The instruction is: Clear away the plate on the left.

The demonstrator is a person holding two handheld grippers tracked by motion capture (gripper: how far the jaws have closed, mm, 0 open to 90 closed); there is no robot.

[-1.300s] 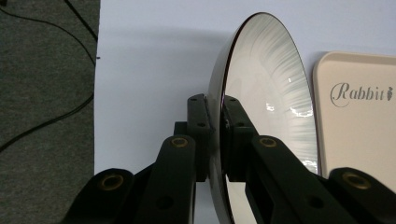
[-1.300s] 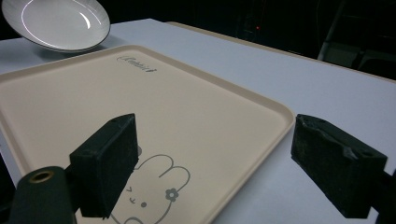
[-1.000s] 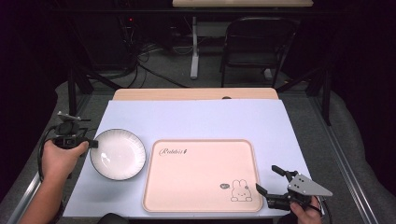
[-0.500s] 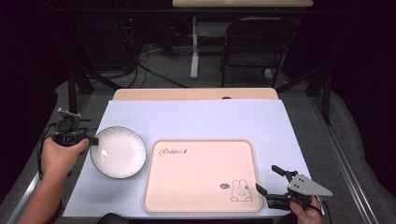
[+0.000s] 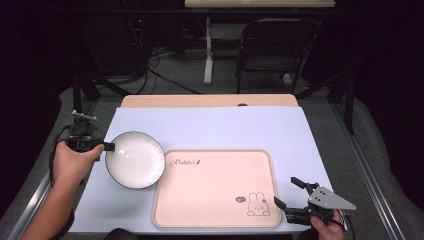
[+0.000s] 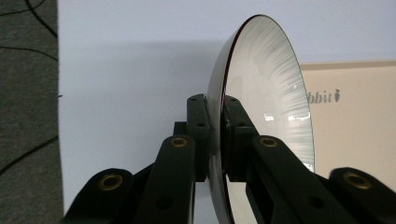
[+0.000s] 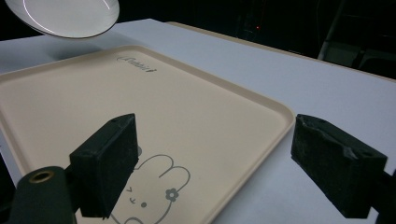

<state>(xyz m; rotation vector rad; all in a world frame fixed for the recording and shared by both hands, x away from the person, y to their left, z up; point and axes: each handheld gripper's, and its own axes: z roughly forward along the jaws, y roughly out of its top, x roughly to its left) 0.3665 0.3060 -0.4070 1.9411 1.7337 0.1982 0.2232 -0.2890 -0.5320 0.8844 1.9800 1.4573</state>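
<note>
Plate (image 5: 135, 160) sits clamped by its rim in the left gripper (image 5: 102, 147), lifted beside the pink tray (image 5: 215, 200), apparently bound there, not yet set down. Right gripper (image 5: 291, 191) waits, jaws apart, empty, at the tray's near corner.

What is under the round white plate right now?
The round white plate, clamped at its rim by the left gripper, is lifted above the pale blue table mat, its shadow beneath; directly underneath is hidden.

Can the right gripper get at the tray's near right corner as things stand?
Probably yes: the right gripper is open beside the tray, its corner between the jaws, nothing in the way.
</note>
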